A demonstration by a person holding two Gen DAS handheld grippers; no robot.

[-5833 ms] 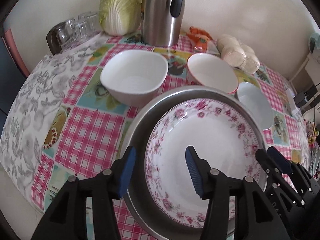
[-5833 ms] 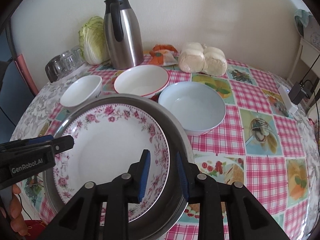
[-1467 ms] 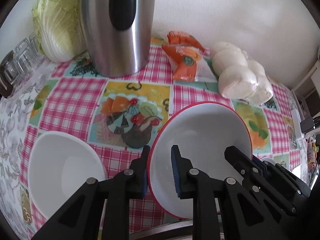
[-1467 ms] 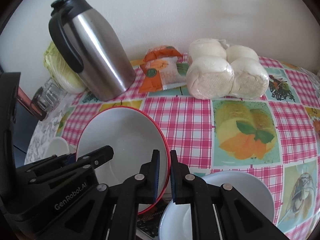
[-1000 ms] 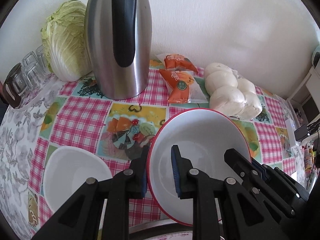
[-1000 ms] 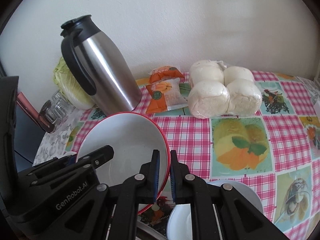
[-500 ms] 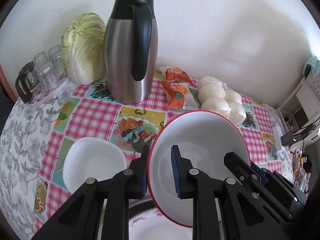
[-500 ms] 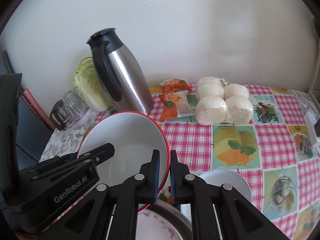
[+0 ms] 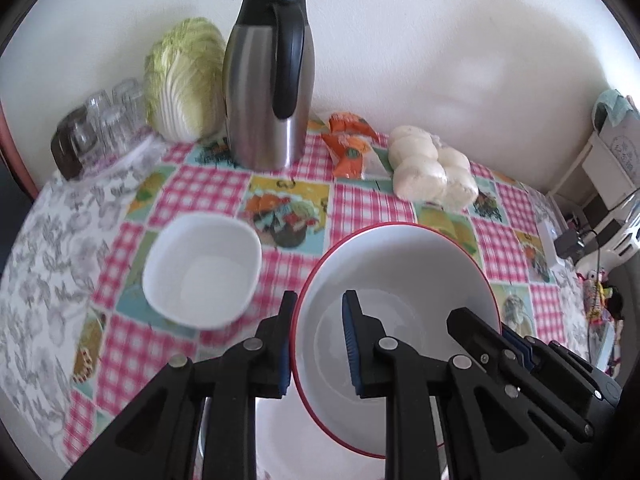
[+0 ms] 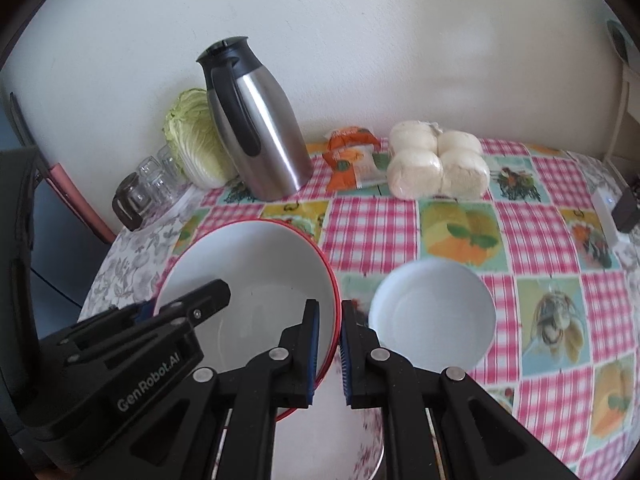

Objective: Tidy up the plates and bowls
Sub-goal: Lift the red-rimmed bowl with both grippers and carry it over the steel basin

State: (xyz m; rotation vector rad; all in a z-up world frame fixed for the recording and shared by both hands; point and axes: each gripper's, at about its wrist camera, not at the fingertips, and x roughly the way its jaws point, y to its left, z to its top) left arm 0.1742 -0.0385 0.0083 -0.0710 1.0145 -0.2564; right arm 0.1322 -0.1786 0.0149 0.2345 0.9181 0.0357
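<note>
Both grippers hold a red-rimmed white bowl [image 9: 400, 276] in the air above the table. My left gripper [image 9: 318, 344] is shut on its left rim. My right gripper [image 10: 330, 350] is shut on its right rim; the bowl [image 10: 256, 280] also shows in the right wrist view. A square white bowl [image 9: 202, 268] sits on the table to the left. A pale blue bowl [image 10: 432, 312] sits to the right. Part of the floral plate [image 10: 356, 444] shows below the held bowl.
A steel thermos jug [image 9: 268, 88], a cabbage [image 9: 184, 80], glasses [image 9: 100, 120], orange snack packets [image 9: 350, 150] and bagged white buns [image 9: 432, 172] stand along the wall. A charger and cables [image 10: 616, 208] lie at the table's right edge.
Both grippers have lifted the red-rimmed bowl off the table and drawn it back and up over the floral plate. The table's objects look smaller and farther away.
</note>
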